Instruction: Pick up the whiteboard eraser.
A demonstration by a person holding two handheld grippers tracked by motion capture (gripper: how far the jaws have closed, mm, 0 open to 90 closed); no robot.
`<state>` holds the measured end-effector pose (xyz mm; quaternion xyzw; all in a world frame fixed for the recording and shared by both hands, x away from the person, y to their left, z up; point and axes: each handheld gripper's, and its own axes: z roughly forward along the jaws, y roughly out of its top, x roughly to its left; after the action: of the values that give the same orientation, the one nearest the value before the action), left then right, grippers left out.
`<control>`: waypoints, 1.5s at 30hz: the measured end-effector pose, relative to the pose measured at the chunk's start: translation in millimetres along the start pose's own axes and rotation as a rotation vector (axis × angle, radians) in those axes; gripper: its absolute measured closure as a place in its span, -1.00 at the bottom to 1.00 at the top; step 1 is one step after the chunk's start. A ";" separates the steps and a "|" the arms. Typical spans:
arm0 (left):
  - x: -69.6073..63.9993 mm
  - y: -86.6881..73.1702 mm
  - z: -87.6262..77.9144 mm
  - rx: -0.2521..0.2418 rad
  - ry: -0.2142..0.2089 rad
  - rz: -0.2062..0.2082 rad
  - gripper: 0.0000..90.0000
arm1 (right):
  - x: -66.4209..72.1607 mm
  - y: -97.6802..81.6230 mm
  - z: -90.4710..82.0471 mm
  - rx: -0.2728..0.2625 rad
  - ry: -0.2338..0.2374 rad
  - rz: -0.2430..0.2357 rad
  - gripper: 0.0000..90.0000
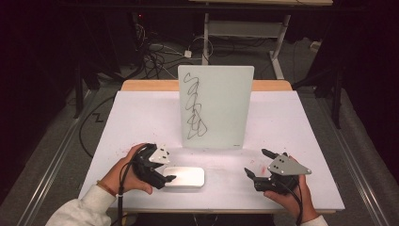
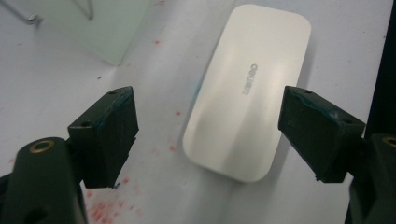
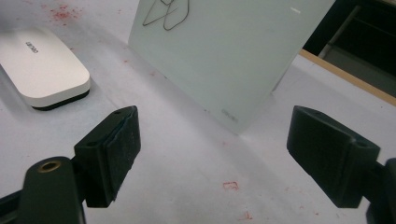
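White eraser (image 2: 247, 93), faint grey logo, between spread left gripper (image 2: 210, 126) fingers

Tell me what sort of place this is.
Probably a lab or recording workspace. A white table holds a standing whiteboard with scribbles and an eraser; cables trail over the floor behind, by a desk frame. A person holds open tongs in each hand.

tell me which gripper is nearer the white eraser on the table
Left. The left gripper sits right at the white eraser's left end, jaws open. The right gripper is well off to its right, apart from it.
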<state>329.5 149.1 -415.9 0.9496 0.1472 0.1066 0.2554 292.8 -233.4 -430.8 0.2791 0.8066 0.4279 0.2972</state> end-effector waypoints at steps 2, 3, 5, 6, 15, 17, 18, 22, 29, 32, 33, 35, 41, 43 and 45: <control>-3.1 8.1 16.3 0.016 -0.029 0.026 -0.57 | 0.8 -0.7 1.0 0.006 0.006 -0.006 -0.60; -3.1 8.1 16.3 0.016 -0.029 0.026 -0.57 | 0.8 -0.7 1.0 0.006 0.006 -0.006 -0.60; -5.5 13.3 30.0 0.027 -0.070 0.040 -0.57 | 1.5 -1.4 2.0 0.012 0.020 -0.013 -0.60; -5.9 15.0 33.3 0.031 -0.084 0.044 -0.58 | 1.8 -1.6 2.4 0.014 0.023 -0.013 -0.60; -11.0 27.1 45.7 0.082 -0.116 0.104 -0.49 | 4.0 -2.1 4.2 0.031 0.041 -0.019 -0.59; -11.9 27.2 49.8 0.105 -0.115 0.120 -0.49 | 3.8 -2.3 4.6 0.033 0.043 -0.019 -0.59; -12.7 26.9 51.8 0.116 -0.108 0.137 -0.47 | 3.8 -2.7 5.5 0.039 0.050 -0.022 -0.57; -9.5 25.1 50.7 0.092 -0.134 0.132 -0.45 | 3.4 -3.0 5.3 0.037 0.061 -0.023 -0.56; -4.3 23.0 51.9 0.084 -0.162 0.160 -0.42 | 5.3 -4.2 8.3 0.056 0.086 -0.025 -0.56; -3.6 22.0 52.8 0.074 -0.167 0.160 -0.42 | 5.9 -4.0 8.5 0.056 0.087 -0.030 -0.55; -3.6 22.0 52.8 0.074 -0.167 0.160 -0.42 | 5.9 -4.0 8.5 0.056 0.087 -0.030 -0.55; -2.5 20.8 53.2 0.060 -0.174 0.154 -0.42 | 6.3 -4.3 9.2 0.061 0.092 -0.035 -0.55; -4.5 20.5 52.6 0.061 -0.163 0.185 -0.40 | 7.2 -4.5 10.1 0.067 0.107 -0.038 -0.53; -5.8 20.0 52.4 0.061 -0.155 0.193 -0.39 | 7.5 -4.8 10.9 0.071 0.113 -0.034 -0.53; -5.5 19.7 52.4 0.060 -0.157 0.192 -0.39 | 7.9 -5.3 11.6 0.072 0.119 -0.038 -0.54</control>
<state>343.4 107.3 -450.9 0.9719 0.0384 0.0514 0.2264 294.8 -224.3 -442.5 0.2485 0.8428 0.4090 0.2464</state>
